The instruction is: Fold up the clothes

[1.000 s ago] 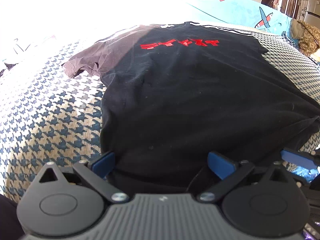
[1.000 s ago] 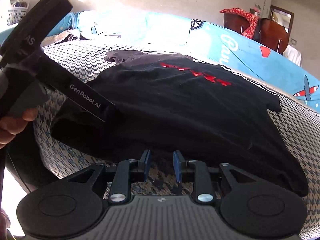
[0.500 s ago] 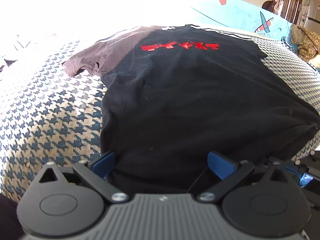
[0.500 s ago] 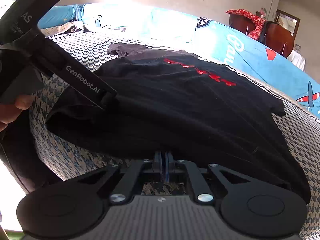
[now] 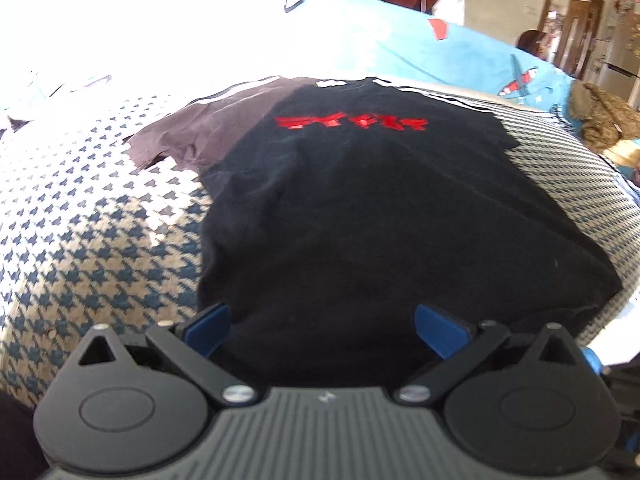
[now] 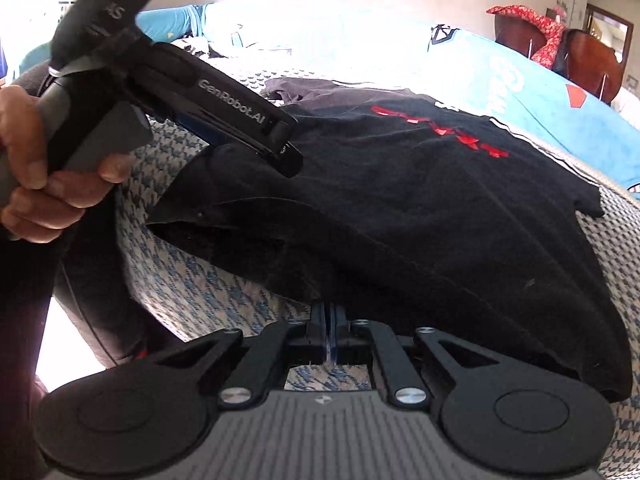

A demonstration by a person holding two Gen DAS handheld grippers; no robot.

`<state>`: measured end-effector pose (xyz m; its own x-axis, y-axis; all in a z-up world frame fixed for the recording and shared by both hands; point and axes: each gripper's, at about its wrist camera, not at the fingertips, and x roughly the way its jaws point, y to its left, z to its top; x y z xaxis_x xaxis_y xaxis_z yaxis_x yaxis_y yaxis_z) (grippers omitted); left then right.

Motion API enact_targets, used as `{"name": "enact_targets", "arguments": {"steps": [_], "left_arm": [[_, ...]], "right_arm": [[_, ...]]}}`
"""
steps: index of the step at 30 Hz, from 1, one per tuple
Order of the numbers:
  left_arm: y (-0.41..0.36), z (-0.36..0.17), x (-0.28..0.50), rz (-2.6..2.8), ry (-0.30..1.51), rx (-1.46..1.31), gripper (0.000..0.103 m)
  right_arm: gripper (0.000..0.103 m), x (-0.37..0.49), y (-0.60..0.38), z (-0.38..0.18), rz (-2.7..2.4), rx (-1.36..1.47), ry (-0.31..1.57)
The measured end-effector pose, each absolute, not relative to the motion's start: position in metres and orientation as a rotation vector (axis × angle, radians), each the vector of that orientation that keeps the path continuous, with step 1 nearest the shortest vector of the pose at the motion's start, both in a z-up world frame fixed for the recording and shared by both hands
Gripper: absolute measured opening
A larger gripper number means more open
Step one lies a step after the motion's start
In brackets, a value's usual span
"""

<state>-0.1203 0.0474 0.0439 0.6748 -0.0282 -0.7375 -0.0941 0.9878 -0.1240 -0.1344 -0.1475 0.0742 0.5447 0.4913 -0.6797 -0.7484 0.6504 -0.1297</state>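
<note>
Right gripper (image 6: 329, 322) now clamped on T-shirt (image 5: 380, 216) hem at 6 o'clock—left gripper (image 5: 322, 326) fingers still spread wide—fold lift likely next.

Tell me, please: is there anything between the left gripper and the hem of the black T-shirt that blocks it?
Nothing visible does. The left gripper is open right at the near hem of the black T-shirt, with only cloth between its blue pads. The right gripper is already shut on the same hem, farther along it.
</note>
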Motion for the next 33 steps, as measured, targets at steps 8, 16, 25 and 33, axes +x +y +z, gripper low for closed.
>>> {"name": "enact_targets", "arguments": {"steps": [8, 16, 25, 33], "left_arm": [[0.054, 0.038, -0.117, 0.087, 0.855, -0.166, 0.103], [0.049, 0.034, -0.119, 0.06, 0.869, -0.134, 0.103], [0.033, 0.03, -0.125, 0.009, 0.898, -0.088, 0.103], [0.018, 0.027, -0.131, -0.019, 0.92, -0.03, 0.103]], "right_arm": [[0.006, -0.133, -0.153, 0.077, 0.789, -0.389, 0.688], [0.006, -0.125, -0.167, 0.09, 0.765, -0.244, 0.673], [0.006, -0.081, -0.183, 0.095, 0.497, -0.068, 0.656], [0.01, -0.063, -0.191, 0.082, 0.415, -0.02, 0.723]]}}
